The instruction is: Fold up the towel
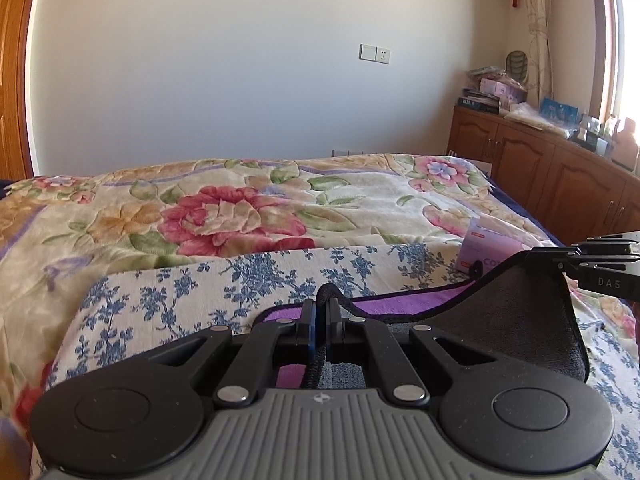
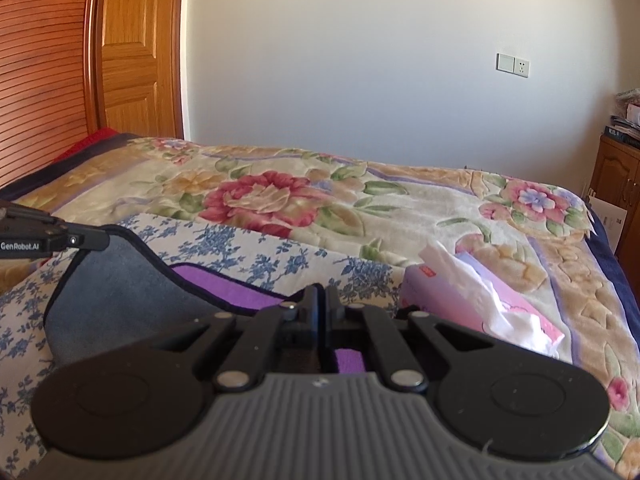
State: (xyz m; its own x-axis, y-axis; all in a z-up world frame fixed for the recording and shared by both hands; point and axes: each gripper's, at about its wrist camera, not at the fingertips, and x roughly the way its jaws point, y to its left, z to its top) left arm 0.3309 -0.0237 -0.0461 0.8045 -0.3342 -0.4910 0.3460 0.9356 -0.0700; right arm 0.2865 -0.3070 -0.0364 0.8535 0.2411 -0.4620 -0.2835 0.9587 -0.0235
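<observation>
Jaws closed on both: the left gripper (image 1: 320,308) and right gripper (image 2: 320,296) each pinch the towel (image 1: 516,312) edge, lifted above the bed (image 1: 240,208); tissue box (image 2: 480,300) near right.

floral bedspread (image 2: 280,200) lies open beyond the towel (image 2: 120,280) — only the tissue box (image 2: 492,304) crowds its right side.

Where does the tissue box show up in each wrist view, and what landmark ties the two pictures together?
Left wrist view: the tissue box sits at the right edge of the bed, partly hidden behind the lifted towel and the right gripper.
Right wrist view: the tissue box lies right of centre on the floral blanket, a white tissue sticking out.
Shared landmark: the wall socket plate.
</observation>
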